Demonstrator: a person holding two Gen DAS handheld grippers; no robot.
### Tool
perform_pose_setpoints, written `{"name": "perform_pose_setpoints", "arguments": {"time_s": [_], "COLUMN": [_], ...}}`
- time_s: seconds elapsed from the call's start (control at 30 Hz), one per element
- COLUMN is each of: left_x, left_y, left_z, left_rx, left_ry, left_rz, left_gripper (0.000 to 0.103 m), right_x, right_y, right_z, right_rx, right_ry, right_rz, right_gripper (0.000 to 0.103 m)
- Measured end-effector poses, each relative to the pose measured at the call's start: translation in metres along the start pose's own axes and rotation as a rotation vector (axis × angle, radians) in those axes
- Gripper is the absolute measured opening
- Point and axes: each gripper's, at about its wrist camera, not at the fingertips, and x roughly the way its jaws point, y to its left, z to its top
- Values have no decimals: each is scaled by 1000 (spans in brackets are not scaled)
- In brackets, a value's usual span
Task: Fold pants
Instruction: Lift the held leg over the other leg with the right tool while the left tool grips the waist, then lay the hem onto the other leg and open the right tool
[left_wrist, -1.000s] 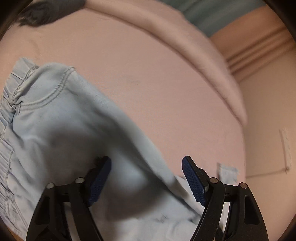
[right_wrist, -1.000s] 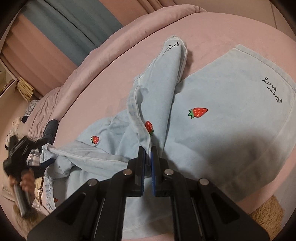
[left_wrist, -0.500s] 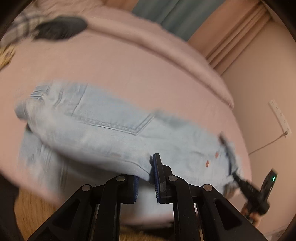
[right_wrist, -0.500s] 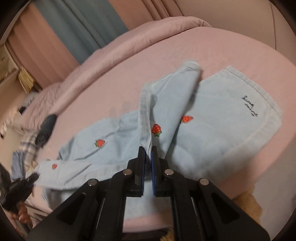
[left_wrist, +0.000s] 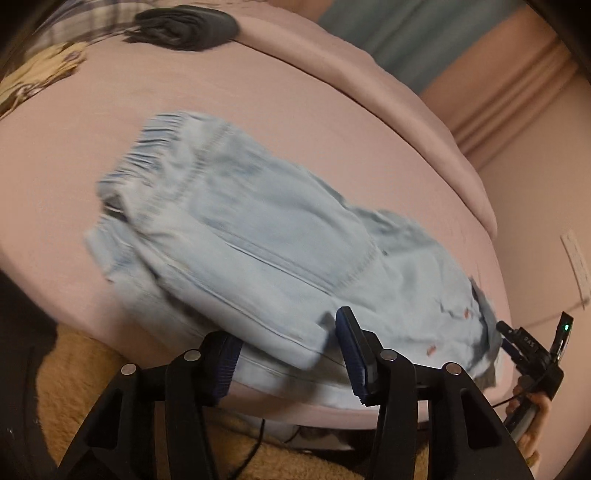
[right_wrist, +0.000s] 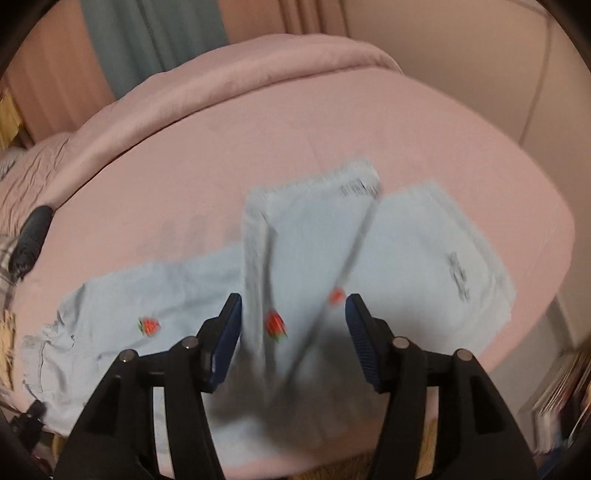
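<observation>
Both sets of jaws opening now, letting go. Left gripper (left_wrist: 290, 354) spread at the near edge of the bed (left_wrist: 258, 92), the folded seam of the pants (left_wrist: 258, 229) lying loose between the pads, no longer pinched as half a second back. Right gripper (right_wrist: 293, 339) likewise parting, leg fabric between but unpressed, where a moment ago clamped tight. Looks like one leg laid over the other, lengthwise fold set down; cross fold probably still to come. Further out: waistband end clear only from the left wrist, plus the right hand (left_wrist: 532, 406) at the bed's right edge. Strawberries (right_wrist: 275, 325) and both hems seen only from the right wrist.
</observation>
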Motion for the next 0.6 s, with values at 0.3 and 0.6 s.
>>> {"name": "perform_pose_setpoints", "arguments": {"time_s": [0.3, 0.6], "left_x": [3, -5], "left_y": [41, 42], "left_z": [27, 52], "left_rx": [-151, -104], "left_ry": [-63, -122], "left_rz": [-17, -31], "left_gripper": [49, 20], "right_x": [91, 93], "right_y": [33, 11], "right_z": [47, 94], "right_rx": [-179, -83], "right_ry": [137, 104], "right_rz": [-160, -37], "right_gripper": [45, 4]}}
